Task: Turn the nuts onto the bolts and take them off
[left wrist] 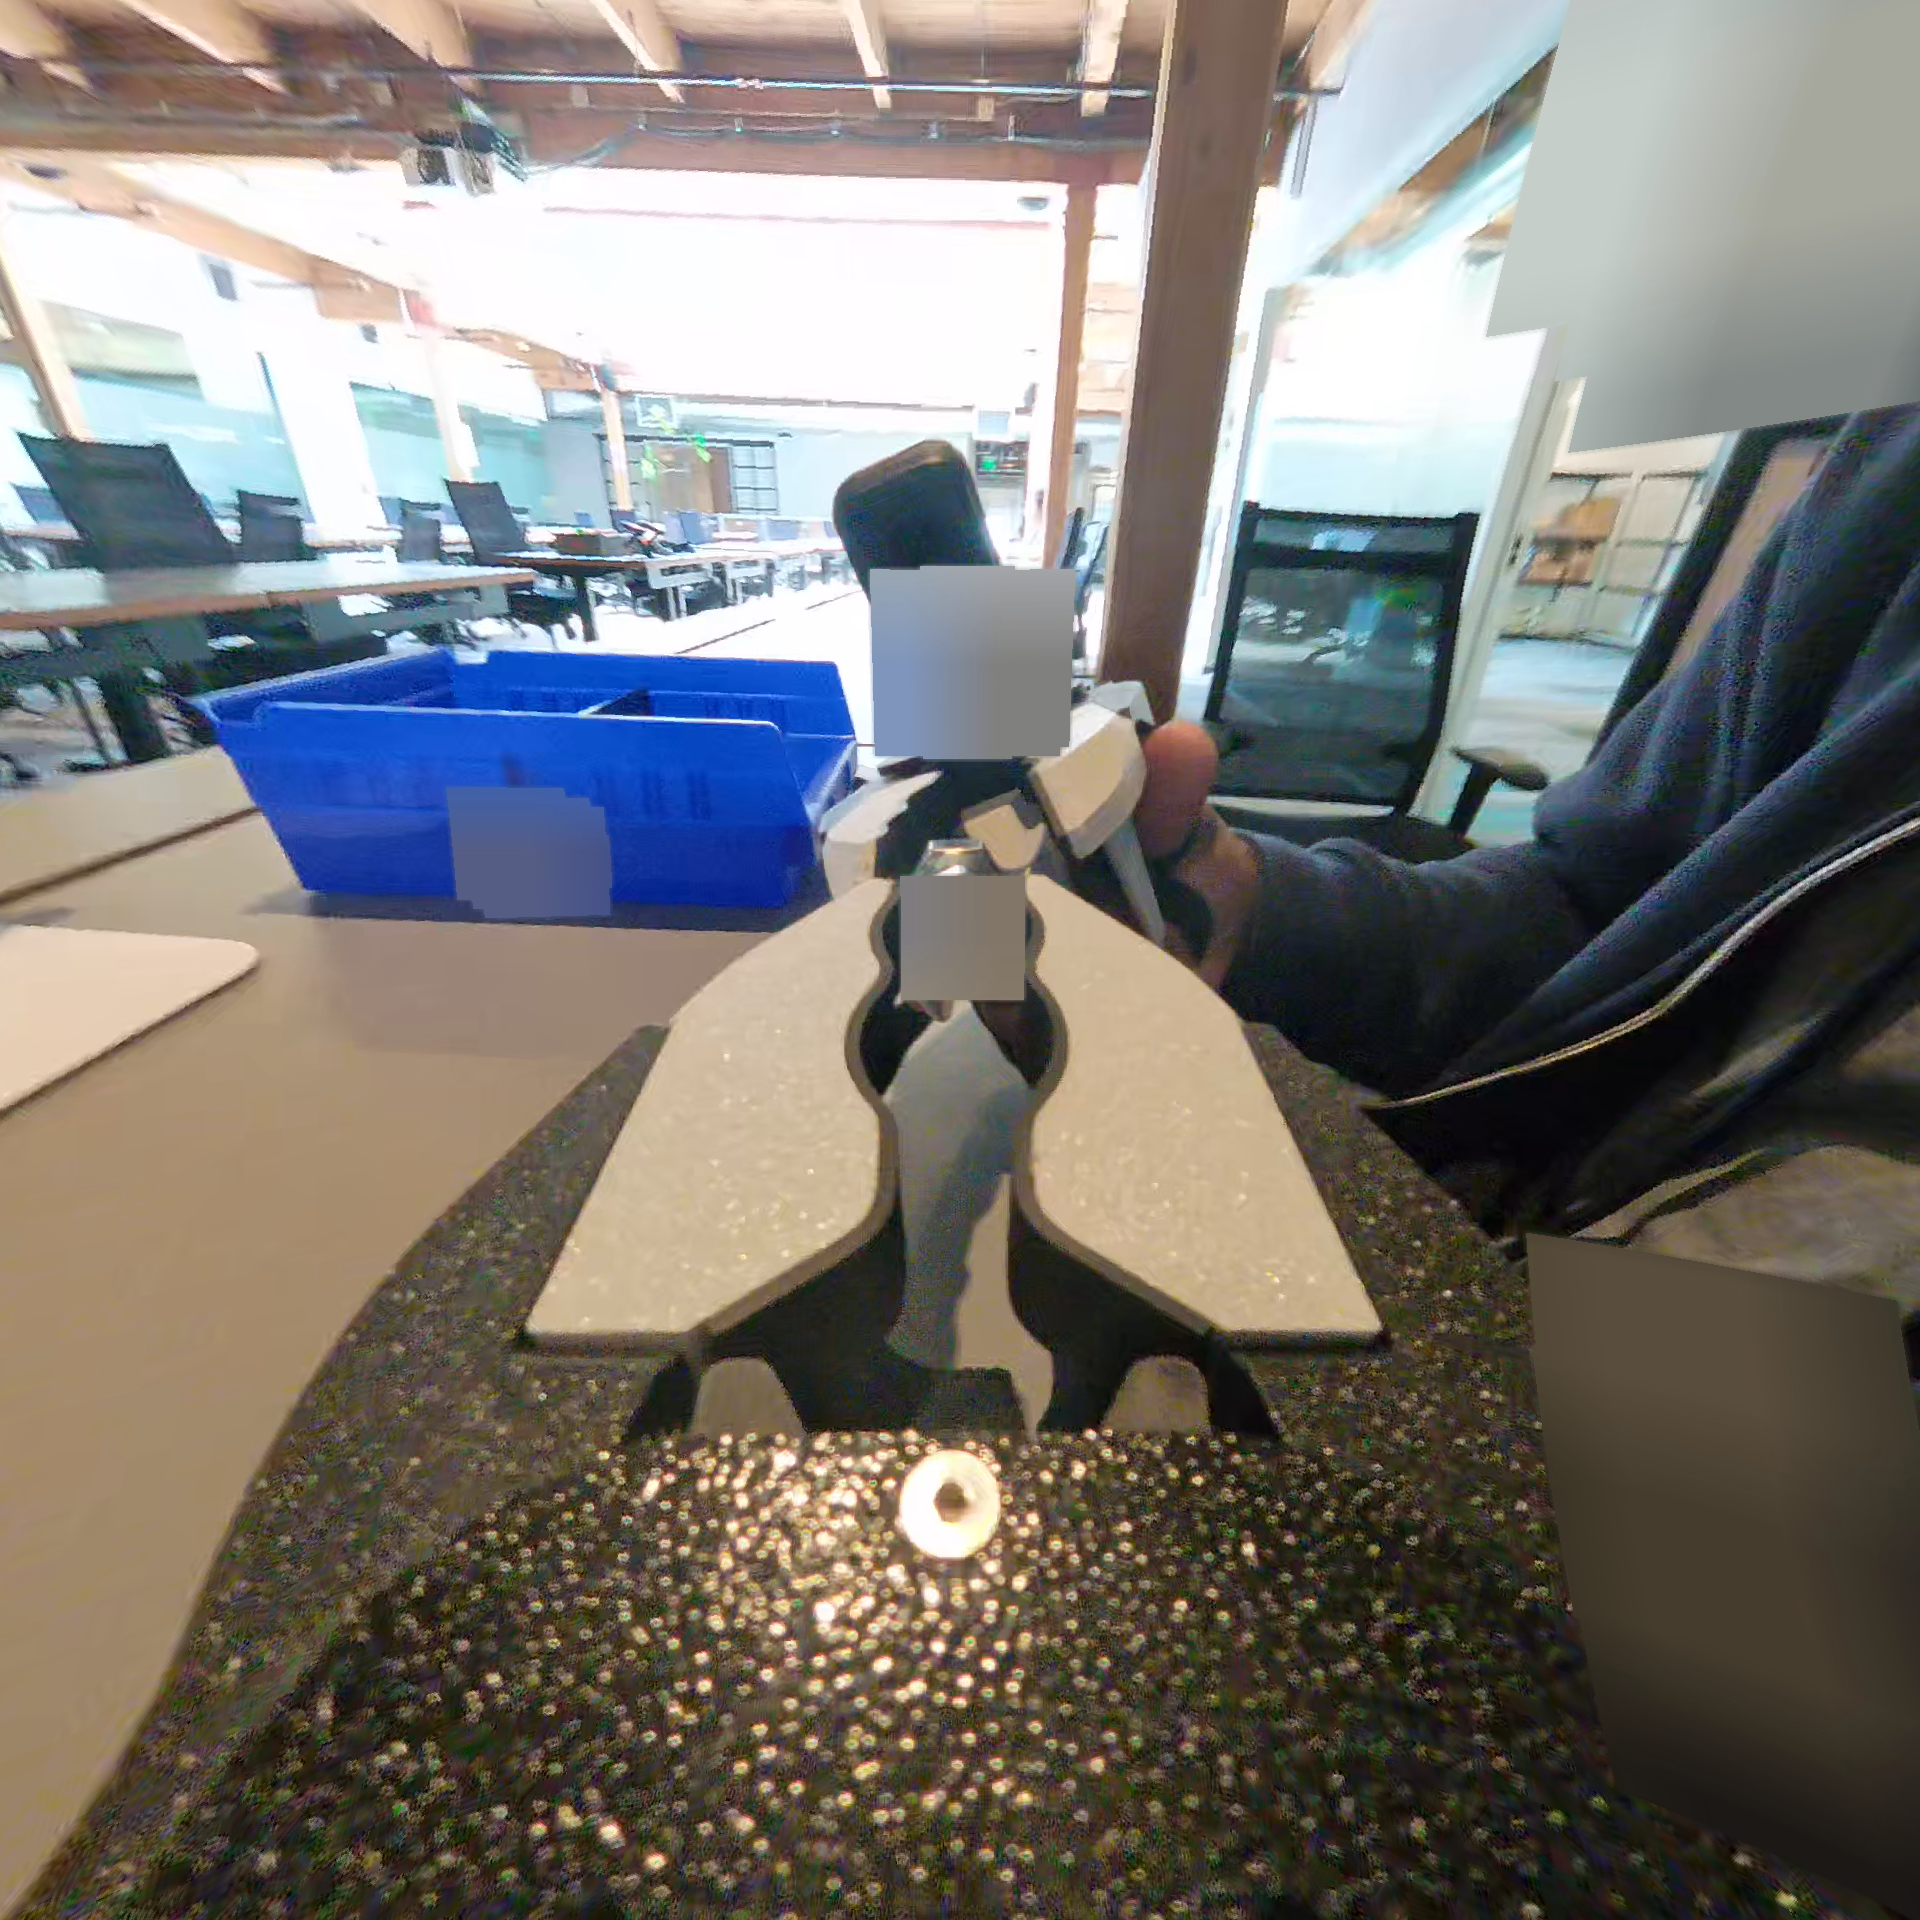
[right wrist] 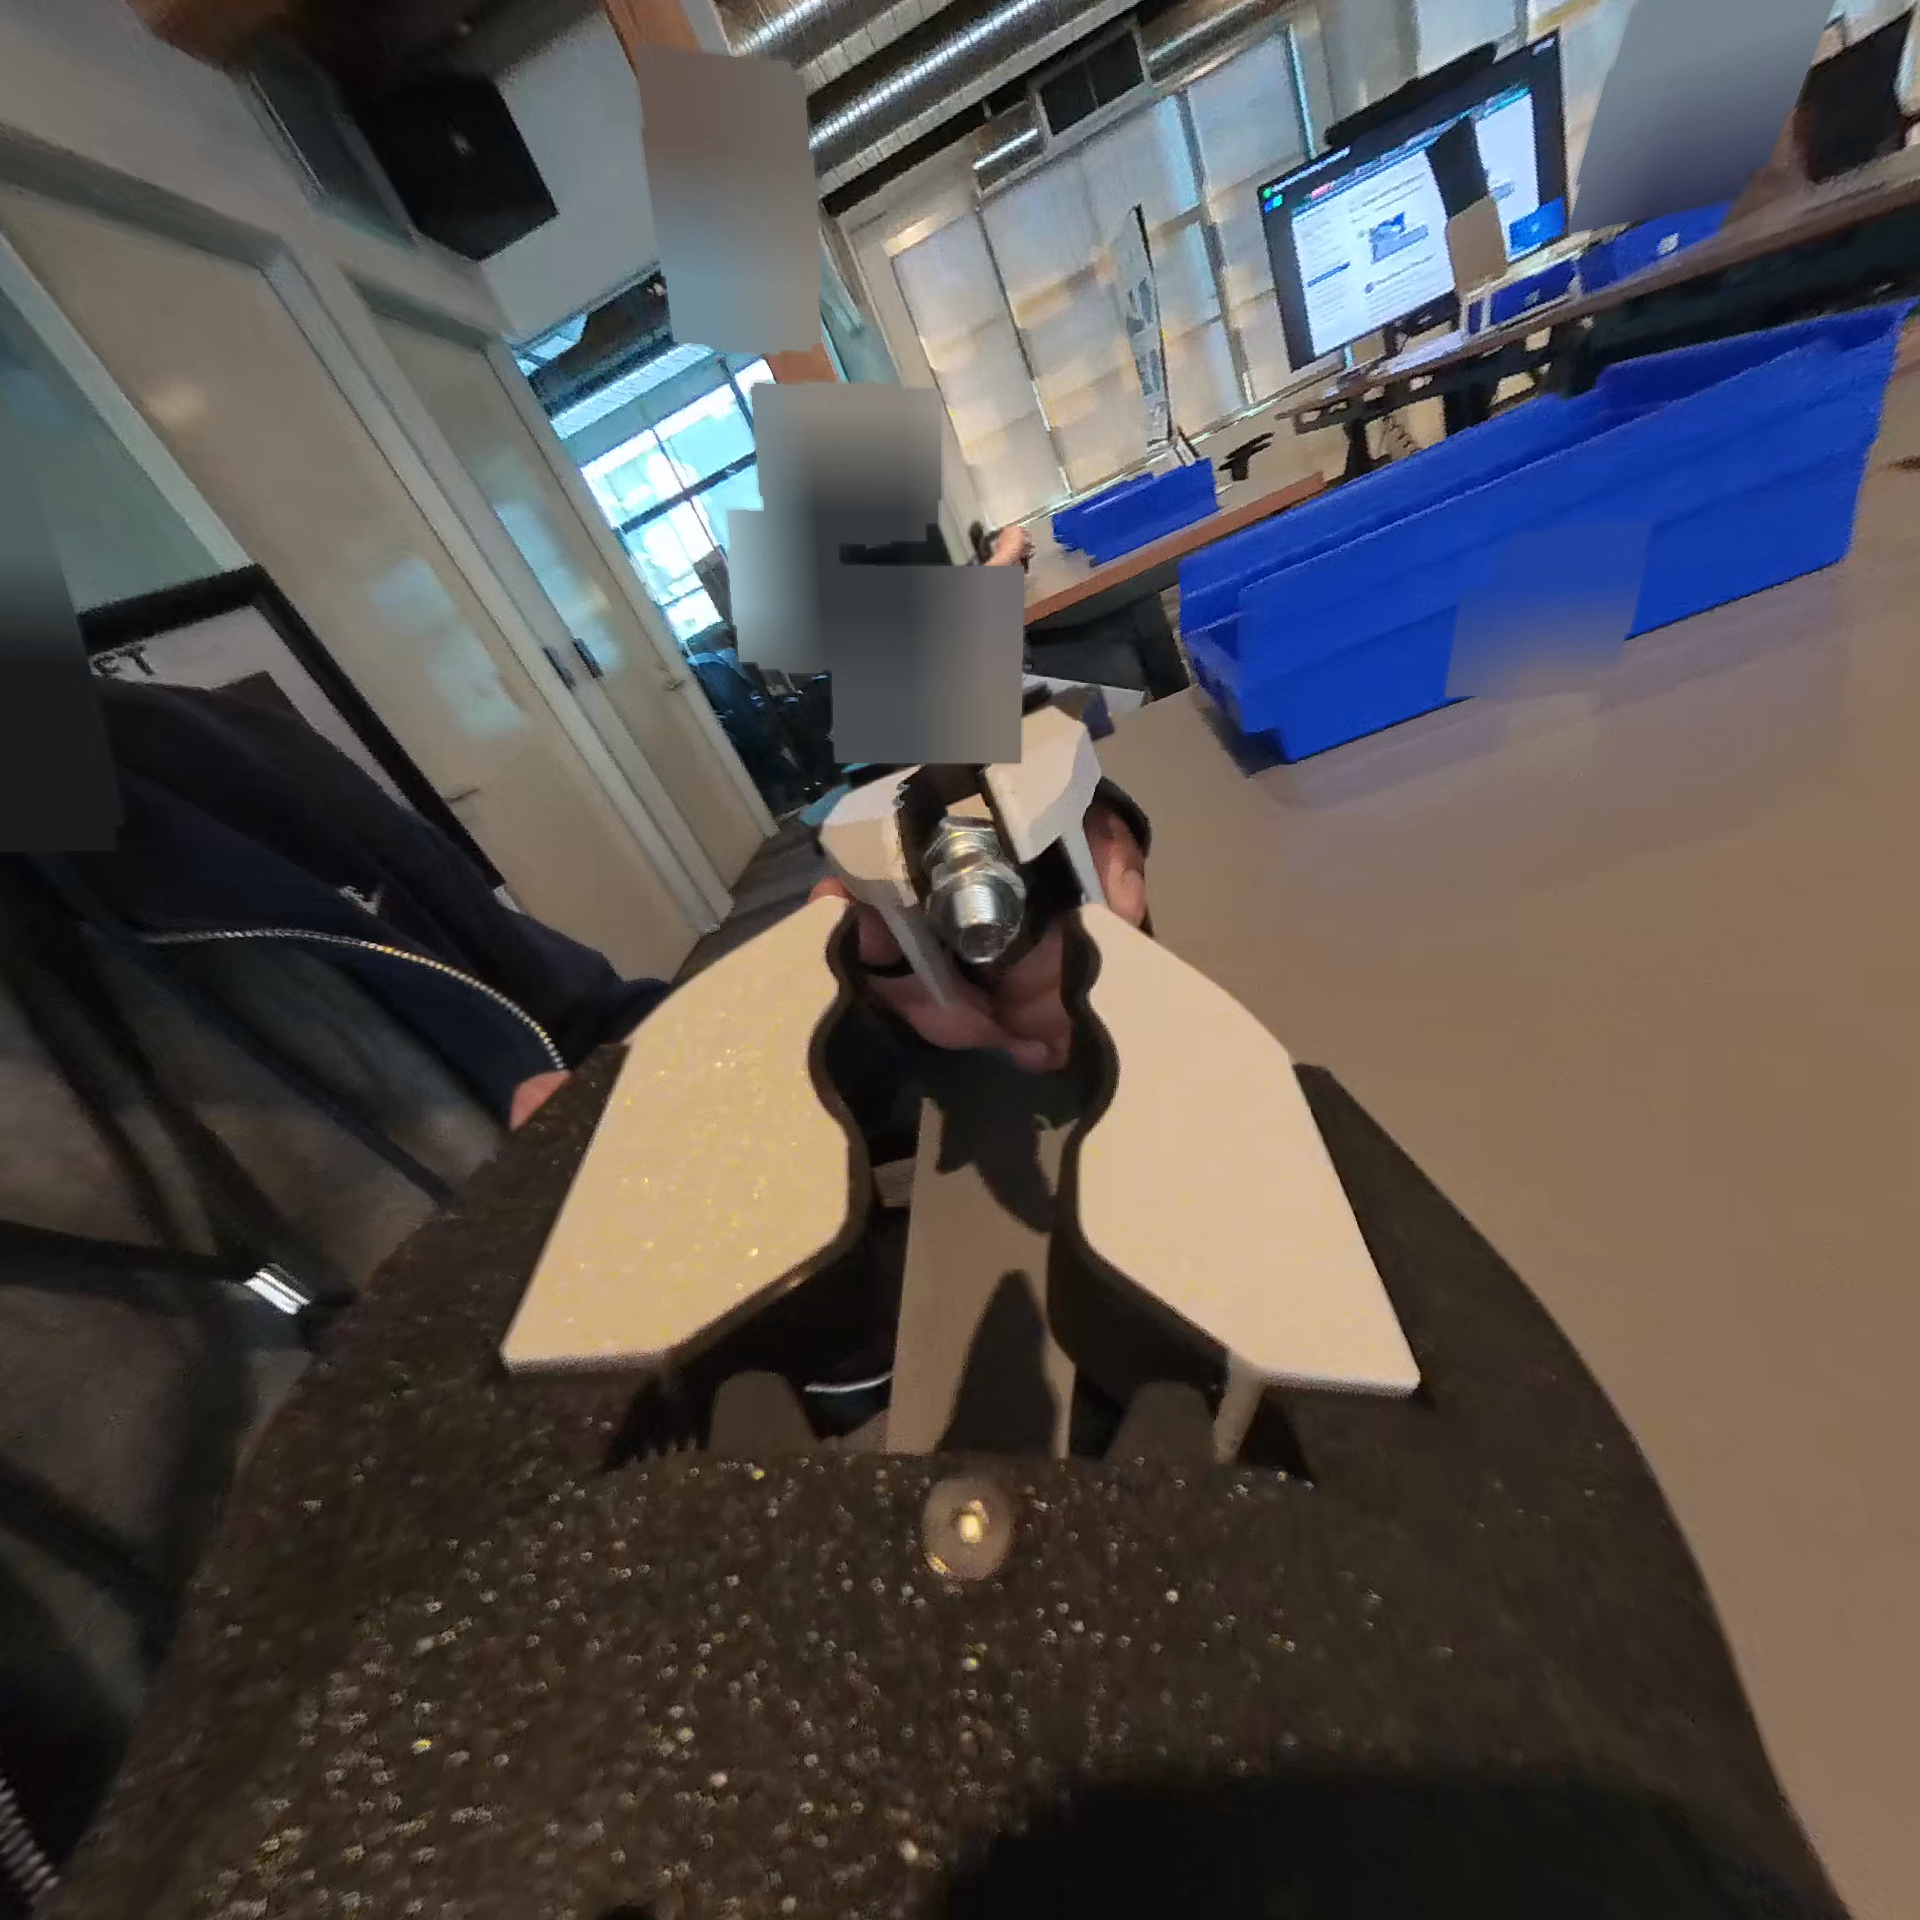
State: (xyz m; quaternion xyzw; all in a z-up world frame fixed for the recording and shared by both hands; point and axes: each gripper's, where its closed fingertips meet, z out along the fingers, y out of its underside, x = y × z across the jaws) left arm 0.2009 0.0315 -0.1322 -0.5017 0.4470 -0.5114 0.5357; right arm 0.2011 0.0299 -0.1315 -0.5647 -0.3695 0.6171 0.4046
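A mosaic patch is covering most of the bolt (left wrist: 956, 858) in the left wrist view. In the right wrist view, the left hand-held gripper (right wrist: 961, 831) is clamping the bolt (right wrist: 971, 904), nuts (right wrist: 951, 847) threaded on. The right hand-held gripper (right wrist: 966, 997) is standing apart around its tip; contact cannot be determined. The blue bin (left wrist: 540, 769) on the bench (left wrist: 312, 1039) is hiding its contents.

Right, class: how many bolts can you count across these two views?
1. The bolt is clamped in the left tongs, its threaded end pointing between the open right tongs. More may lie hidden inside the blue bin.
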